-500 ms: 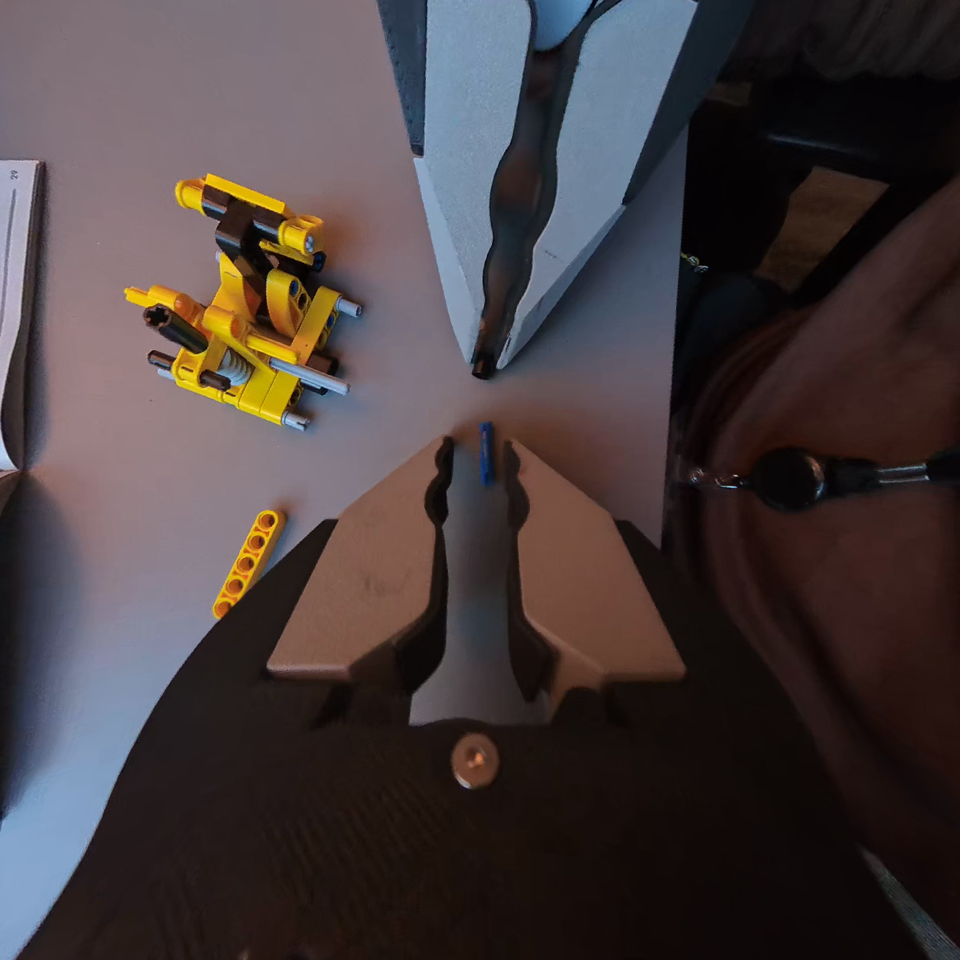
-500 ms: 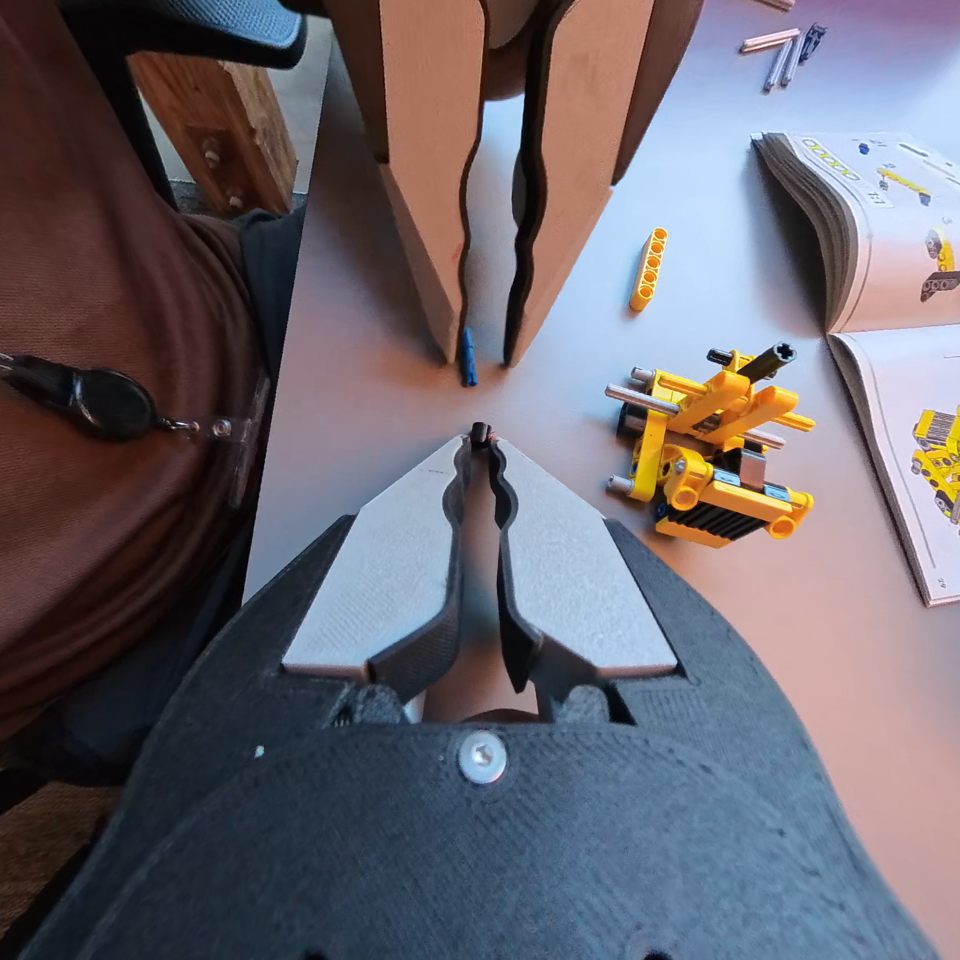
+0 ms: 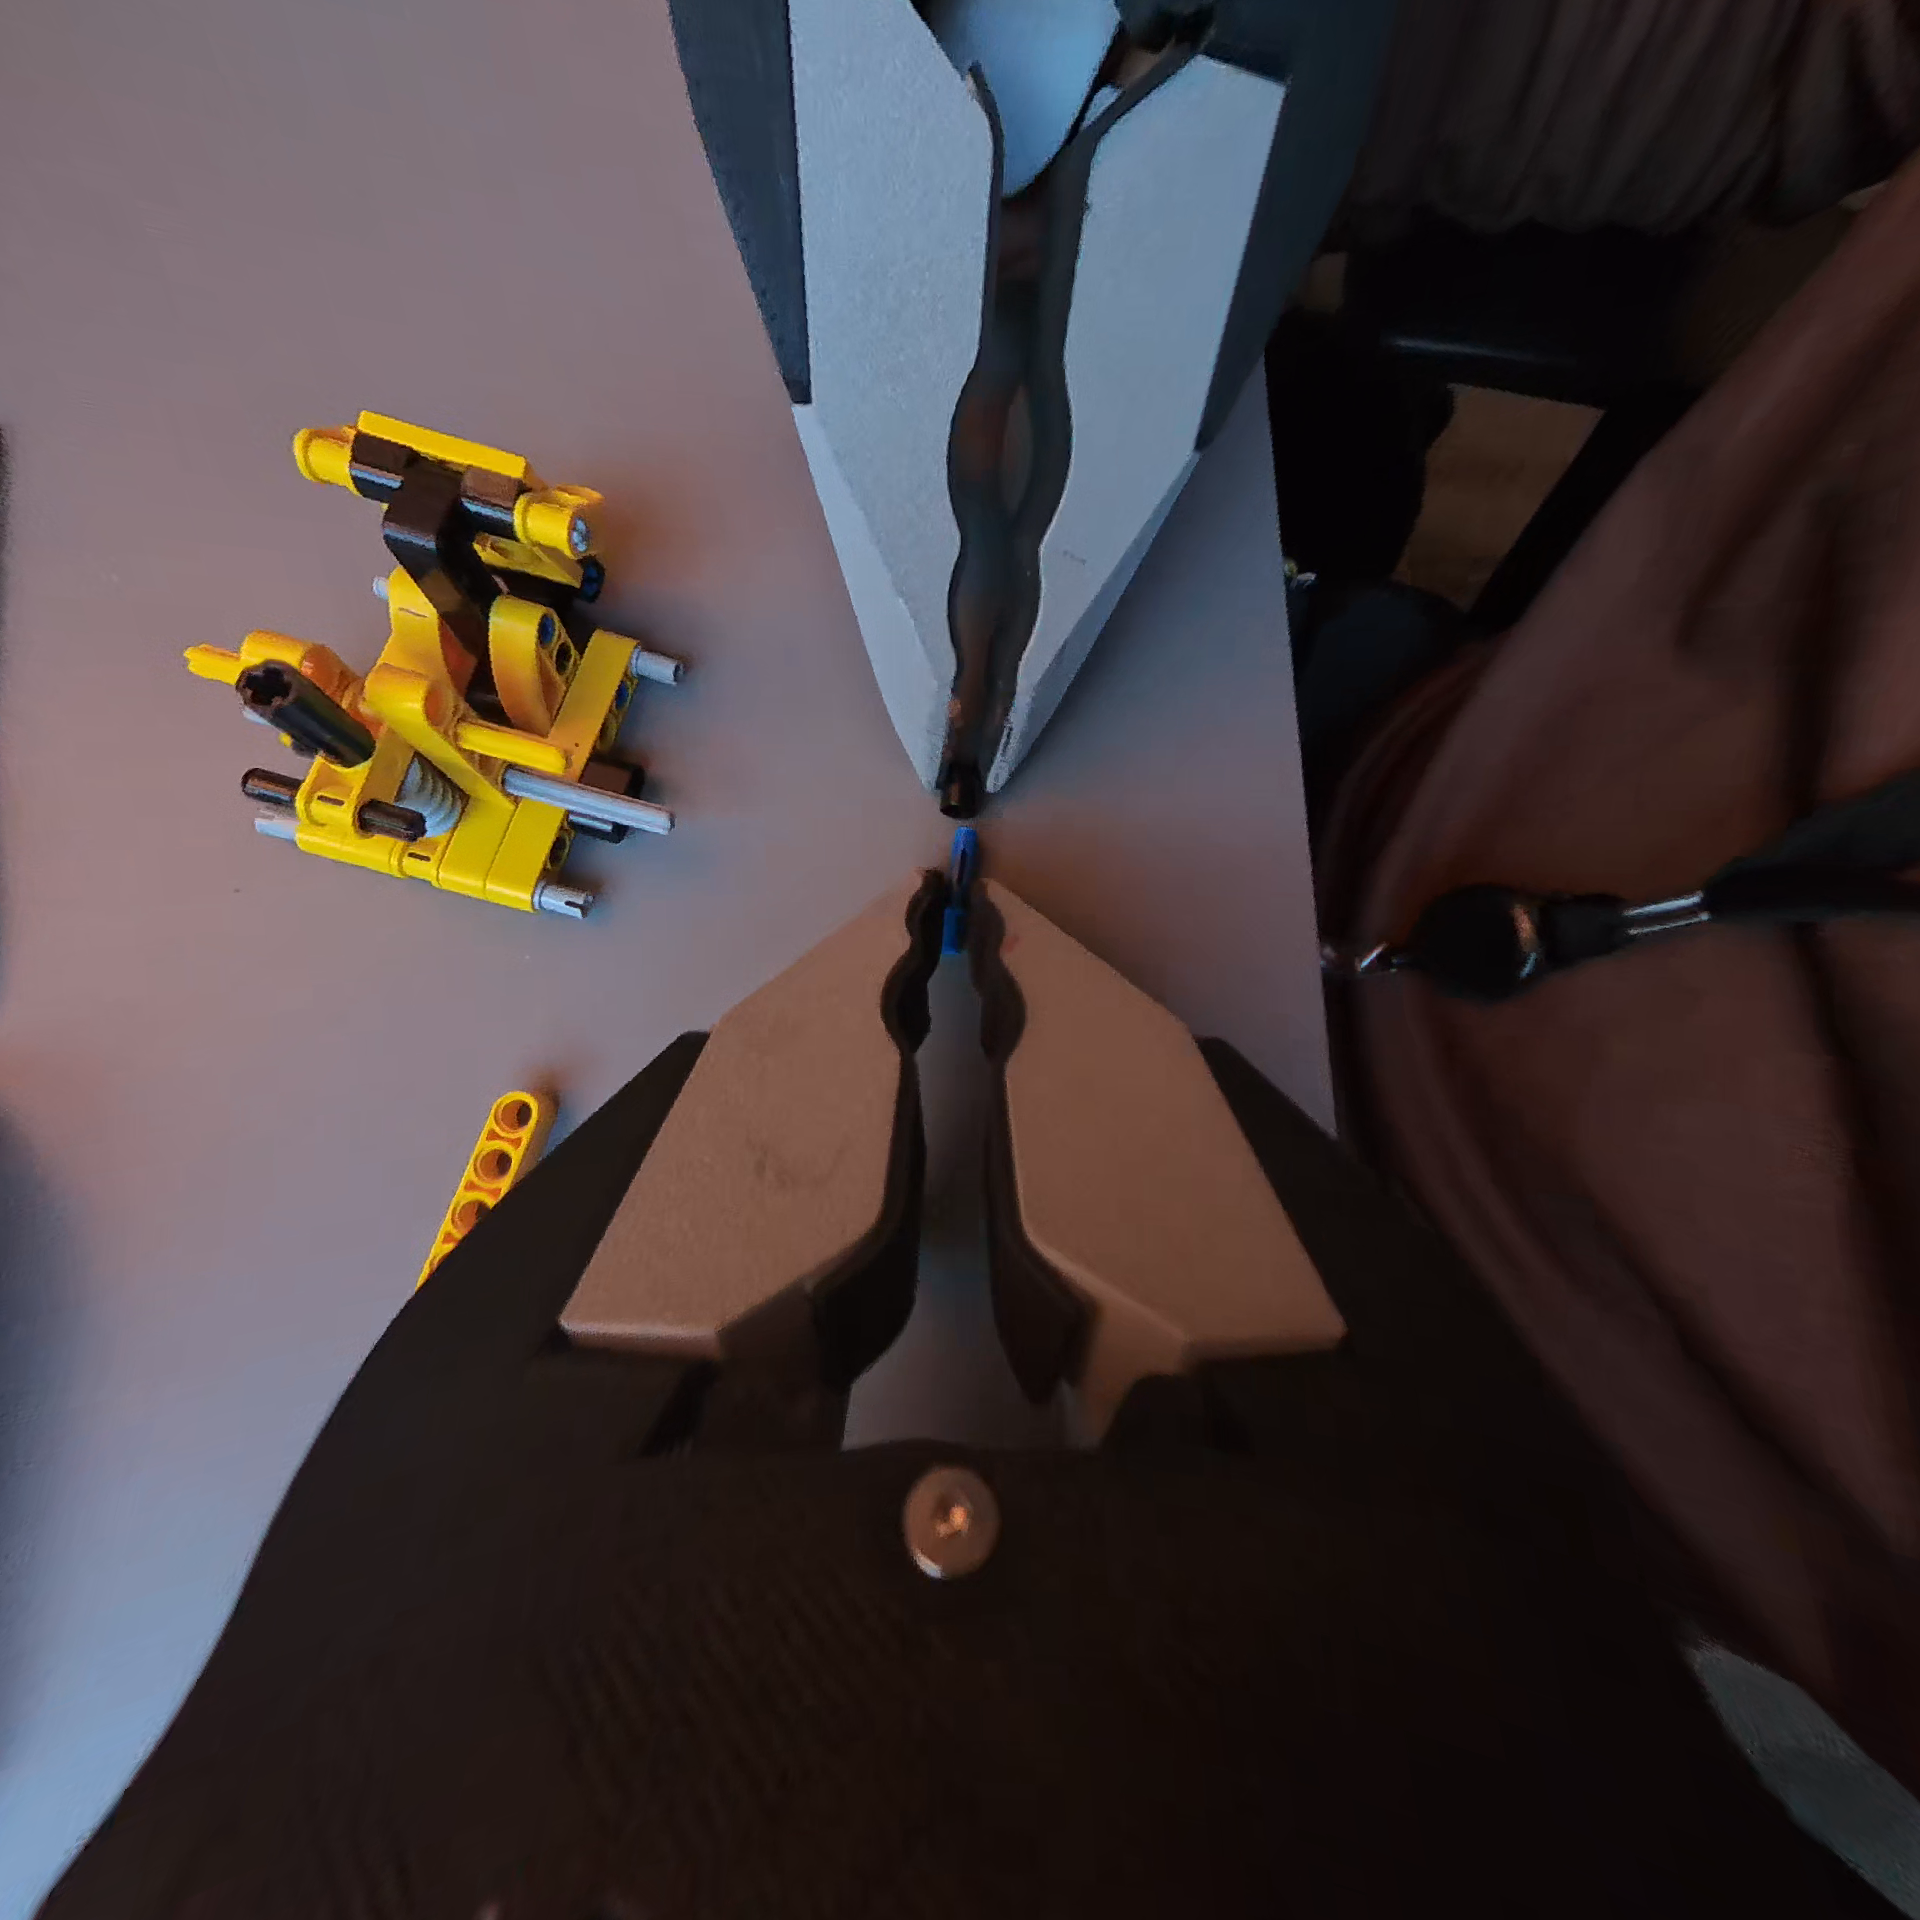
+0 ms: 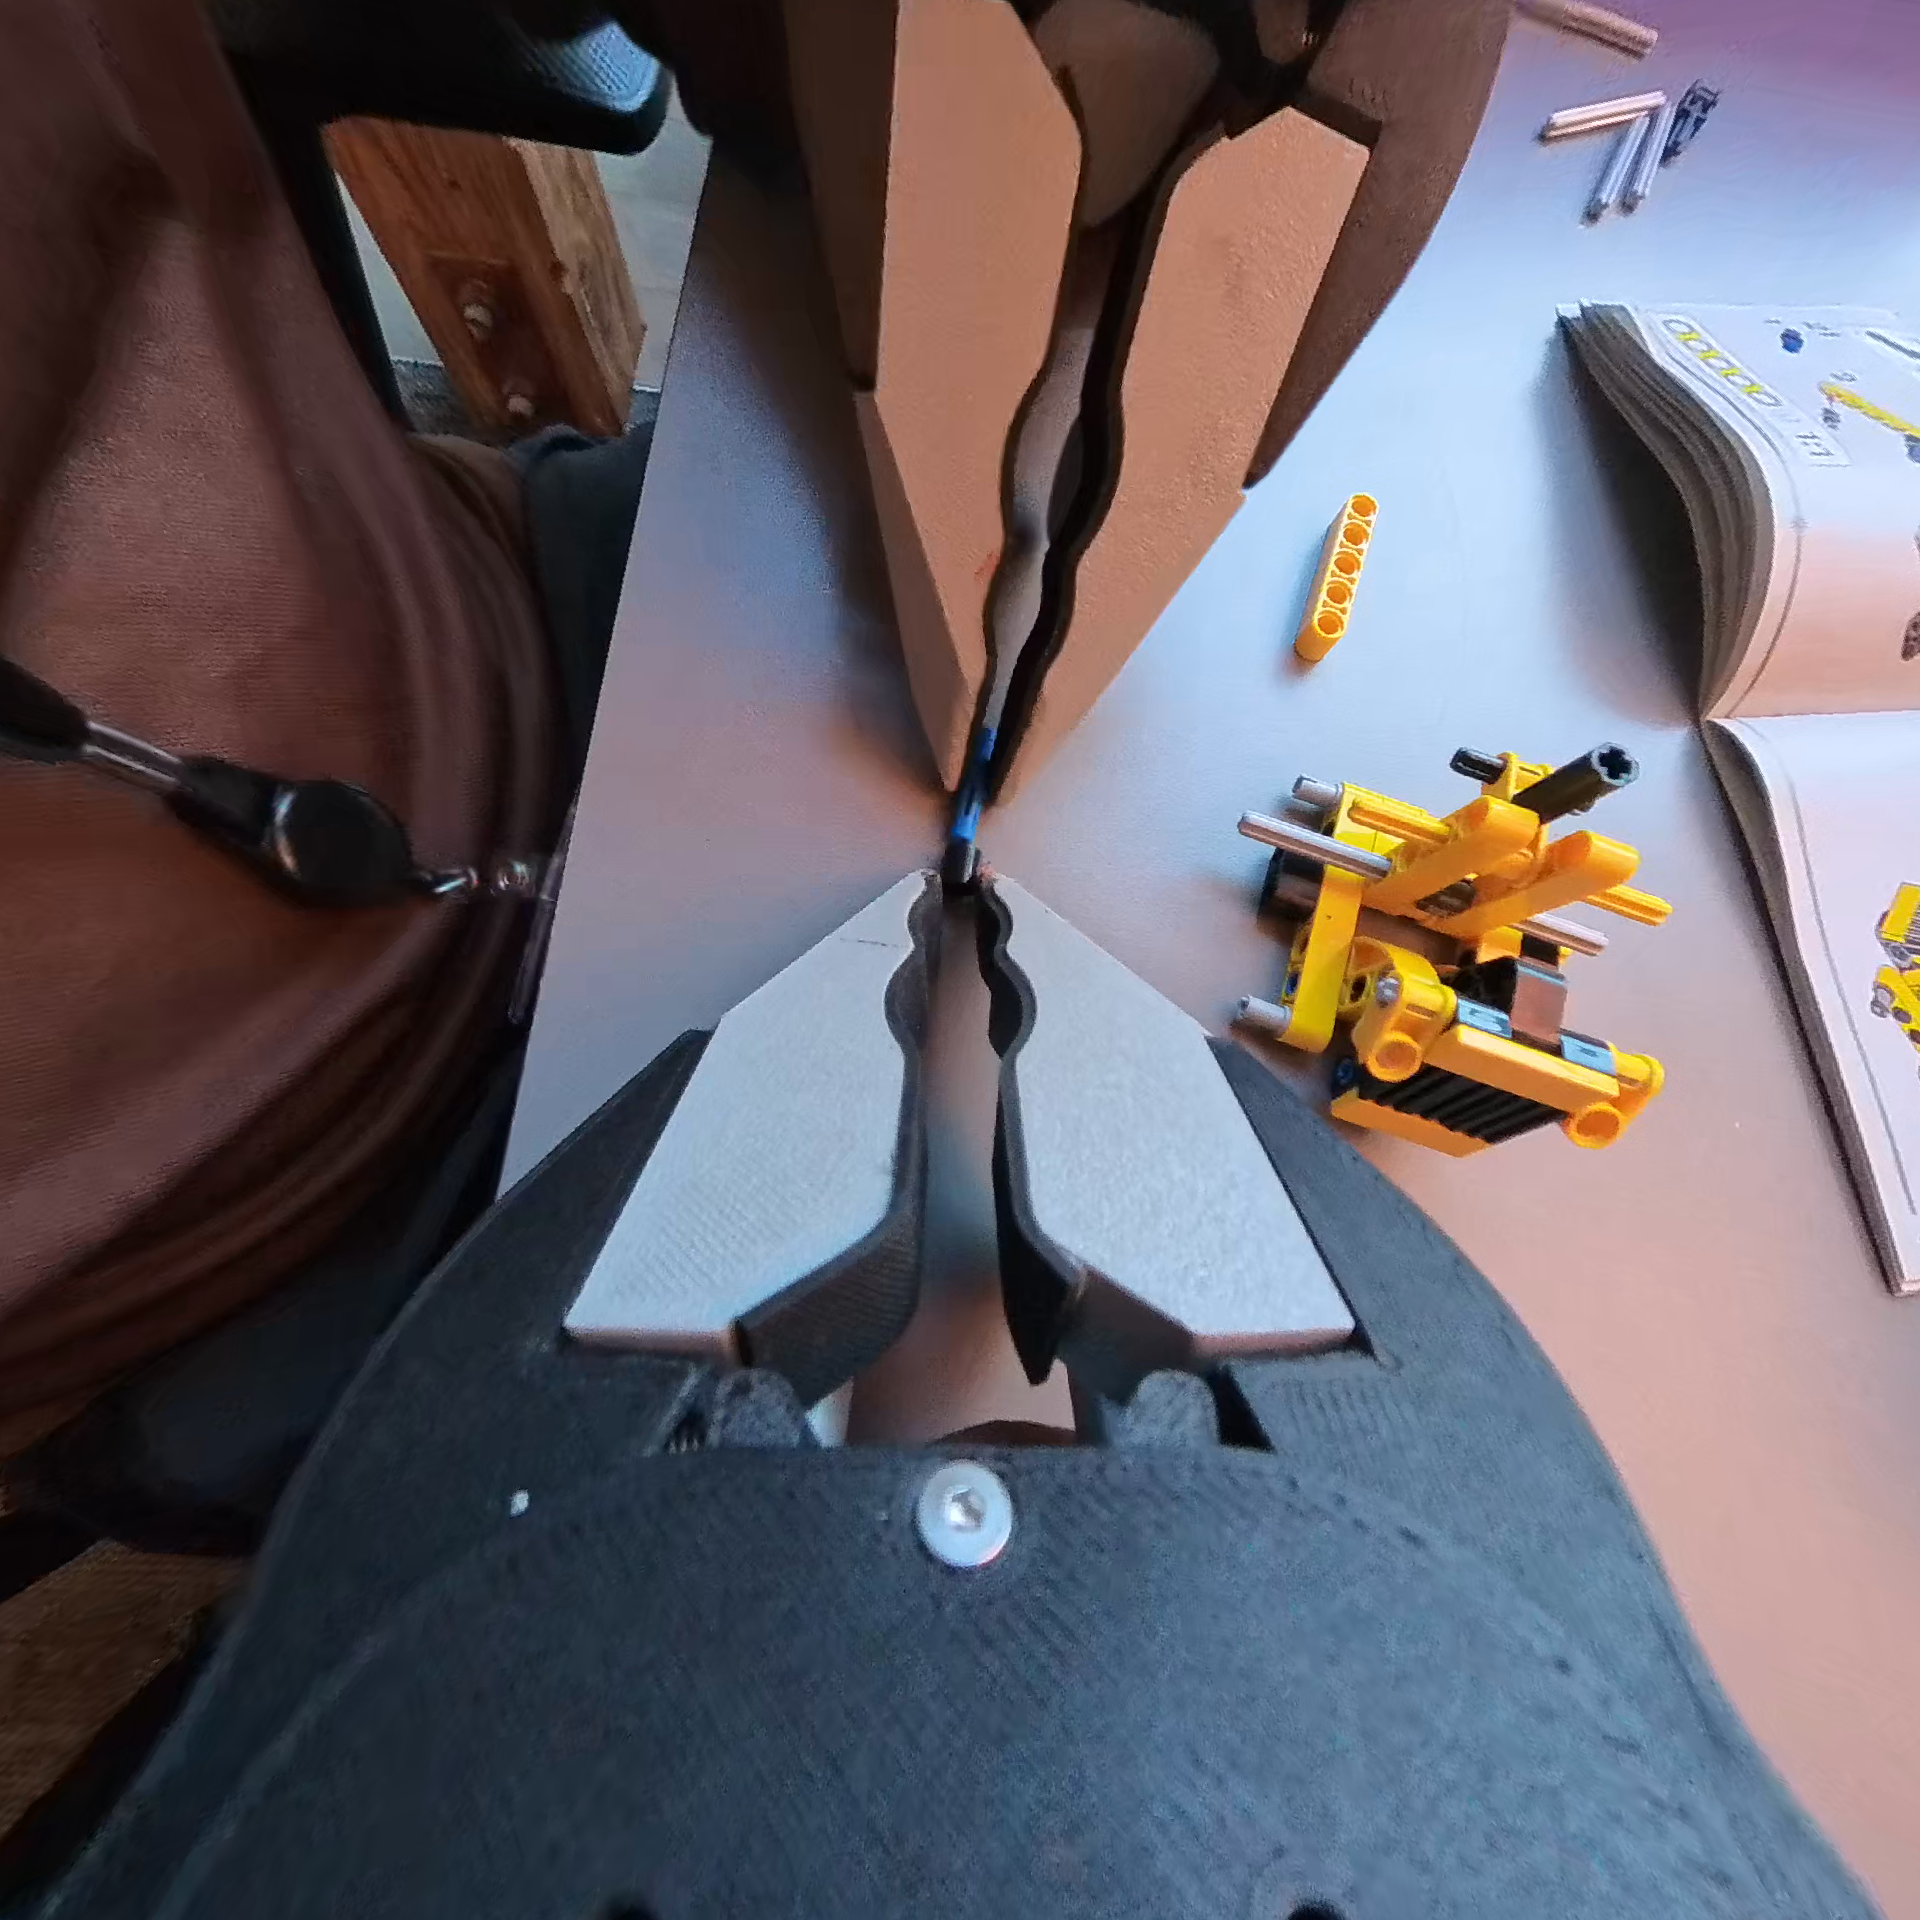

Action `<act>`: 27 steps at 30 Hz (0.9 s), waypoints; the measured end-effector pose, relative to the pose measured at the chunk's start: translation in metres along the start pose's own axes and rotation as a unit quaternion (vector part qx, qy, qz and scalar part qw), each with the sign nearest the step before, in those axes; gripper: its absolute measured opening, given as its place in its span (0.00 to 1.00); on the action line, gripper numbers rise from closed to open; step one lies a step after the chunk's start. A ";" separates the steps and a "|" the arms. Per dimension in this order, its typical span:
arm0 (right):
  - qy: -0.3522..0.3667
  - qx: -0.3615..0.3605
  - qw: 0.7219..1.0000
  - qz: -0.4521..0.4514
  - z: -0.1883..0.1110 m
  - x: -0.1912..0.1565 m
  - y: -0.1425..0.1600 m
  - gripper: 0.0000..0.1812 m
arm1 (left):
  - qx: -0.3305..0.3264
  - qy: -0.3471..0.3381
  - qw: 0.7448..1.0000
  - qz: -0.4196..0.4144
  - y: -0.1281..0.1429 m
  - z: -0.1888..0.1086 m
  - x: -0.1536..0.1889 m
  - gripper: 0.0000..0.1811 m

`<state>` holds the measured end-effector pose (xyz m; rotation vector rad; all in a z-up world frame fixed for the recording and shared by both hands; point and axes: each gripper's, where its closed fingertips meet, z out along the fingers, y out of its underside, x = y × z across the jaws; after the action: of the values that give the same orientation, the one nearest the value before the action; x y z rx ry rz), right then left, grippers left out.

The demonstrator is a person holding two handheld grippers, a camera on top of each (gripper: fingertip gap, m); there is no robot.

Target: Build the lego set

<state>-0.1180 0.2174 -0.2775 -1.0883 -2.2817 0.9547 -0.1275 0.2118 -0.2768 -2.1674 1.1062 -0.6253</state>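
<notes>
My left gripper (image 3: 957, 891) is shut on a small blue pin (image 3: 961, 871) that sticks out past its tips. My right gripper (image 4: 961, 878) is shut on a small black piece (image 4: 960, 864). The two grippers face each other tip to tip above the grey table (image 3: 312, 260). The blue pin (image 4: 975, 790) points at the black piece (image 3: 958, 795), nearly touching it. A yellow and black lego assembly (image 3: 447, 675) lies on the table to the left in the left wrist view and to the right in the right wrist view (image 4: 1455, 956).
A loose yellow beam with holes (image 4: 1338, 577) lies near the left gripper (image 3: 488, 1174). An open instruction booklet (image 4: 1766, 520) lies at the right, with thin grey rods (image 4: 1621, 145) beyond it. A person in a brown top (image 4: 208, 727) sits at the table edge. Both grippers' tips are close together, under 4 cm apart.
The left gripper has closed on the blue pin and moved toward the right gripper. The gap between pin and black piece has shrunk to almost nothing.
</notes>
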 end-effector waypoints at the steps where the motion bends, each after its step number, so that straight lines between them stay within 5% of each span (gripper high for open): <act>1: 0.000 0.000 1.000 0.000 0.000 0.000 0.000 0.02 | 0.011 0.003 1.000 -0.005 -0.001 0.001 -0.001 0.01; 27: 0.024 -0.006 1.000 0.014 0.001 0.008 0.000 0.02 | 0.011 -0.027 0.999 -0.022 -0.003 0.002 -0.008 0.01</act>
<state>-0.1233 0.2231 -0.2773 -1.1373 -2.2416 0.9175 -0.1288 0.2209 -0.2770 -2.1823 1.0218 -0.5922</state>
